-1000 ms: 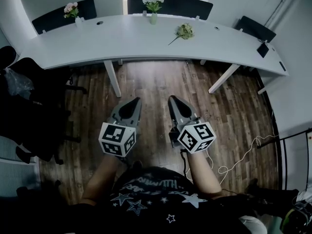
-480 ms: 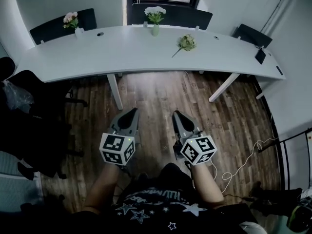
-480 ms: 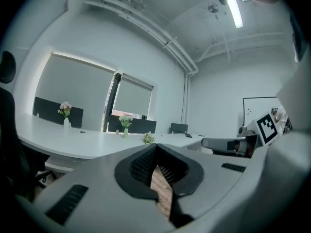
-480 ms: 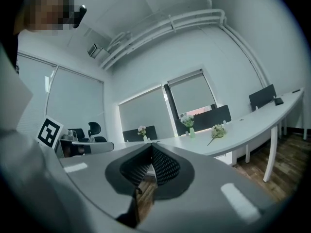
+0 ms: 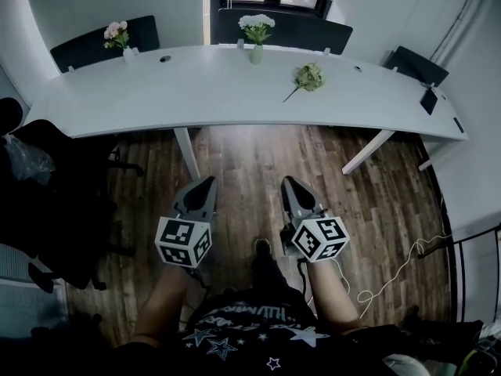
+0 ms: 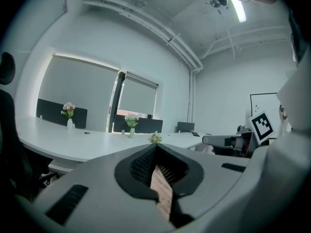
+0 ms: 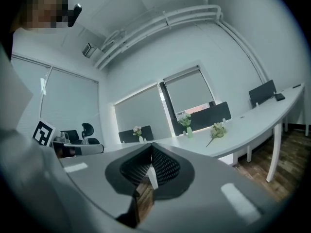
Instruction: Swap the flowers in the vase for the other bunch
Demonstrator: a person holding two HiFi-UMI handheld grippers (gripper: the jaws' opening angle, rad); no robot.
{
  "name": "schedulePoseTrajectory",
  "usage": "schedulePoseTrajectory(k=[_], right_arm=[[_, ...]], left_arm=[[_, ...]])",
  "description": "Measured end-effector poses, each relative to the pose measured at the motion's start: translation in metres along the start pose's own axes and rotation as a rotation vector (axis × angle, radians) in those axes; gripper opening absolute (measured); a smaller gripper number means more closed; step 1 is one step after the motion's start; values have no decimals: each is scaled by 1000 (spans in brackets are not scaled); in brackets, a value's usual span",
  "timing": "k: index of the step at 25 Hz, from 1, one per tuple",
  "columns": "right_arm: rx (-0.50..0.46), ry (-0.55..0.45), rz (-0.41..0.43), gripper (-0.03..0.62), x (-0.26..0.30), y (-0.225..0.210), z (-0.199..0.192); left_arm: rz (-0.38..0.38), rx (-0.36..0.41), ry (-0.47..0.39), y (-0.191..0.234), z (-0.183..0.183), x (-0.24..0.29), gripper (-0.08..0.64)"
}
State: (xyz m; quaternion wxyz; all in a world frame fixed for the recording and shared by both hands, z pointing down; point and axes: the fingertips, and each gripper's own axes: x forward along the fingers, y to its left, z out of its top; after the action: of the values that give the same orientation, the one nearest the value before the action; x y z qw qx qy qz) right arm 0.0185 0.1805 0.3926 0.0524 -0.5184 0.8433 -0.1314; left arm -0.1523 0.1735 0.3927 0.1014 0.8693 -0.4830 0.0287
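Observation:
A small green vase (image 5: 257,53) with white flowers (image 5: 257,24) stands at the back middle of the long white table (image 5: 188,92). To its right a loose bunch of pale flowers (image 5: 308,77) lies flat on the tabletop. The vase (image 6: 131,132) and loose bunch (image 6: 155,138) show far off in the left gripper view; the right gripper view also shows the vase (image 7: 189,131) and bunch (image 7: 216,130). My left gripper (image 5: 208,182) and right gripper (image 5: 287,181) hover over the wooden floor, well short of the table, both shut and empty.
A white vase with pink flowers (image 5: 117,34) stands at the table's back left. Dark chairs (image 5: 286,30) line the far side. A black office chair (image 5: 47,178) sits left of me. A dark device (image 5: 428,100) lies at the table's right end. A cable (image 5: 399,261) trails over the floor.
Both grippers have dropped lower in the head view, and the table with its flowers has slid slightly down and right. Both grippers stay shut.

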Motion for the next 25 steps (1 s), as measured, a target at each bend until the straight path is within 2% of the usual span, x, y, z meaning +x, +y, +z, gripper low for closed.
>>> schedulePoseTrajectory(k=[8,17,25], right_arm=[[-16,16,77,3,62,-53,25],[10,20,130,3,118,-113,52],[12,29,158,3,152,-163,61]], left_arm=[[35,-9,-4,13,11,72,8],[77,-6,3,15,28,146,8],[110,-8,14,8,32,203,8]])
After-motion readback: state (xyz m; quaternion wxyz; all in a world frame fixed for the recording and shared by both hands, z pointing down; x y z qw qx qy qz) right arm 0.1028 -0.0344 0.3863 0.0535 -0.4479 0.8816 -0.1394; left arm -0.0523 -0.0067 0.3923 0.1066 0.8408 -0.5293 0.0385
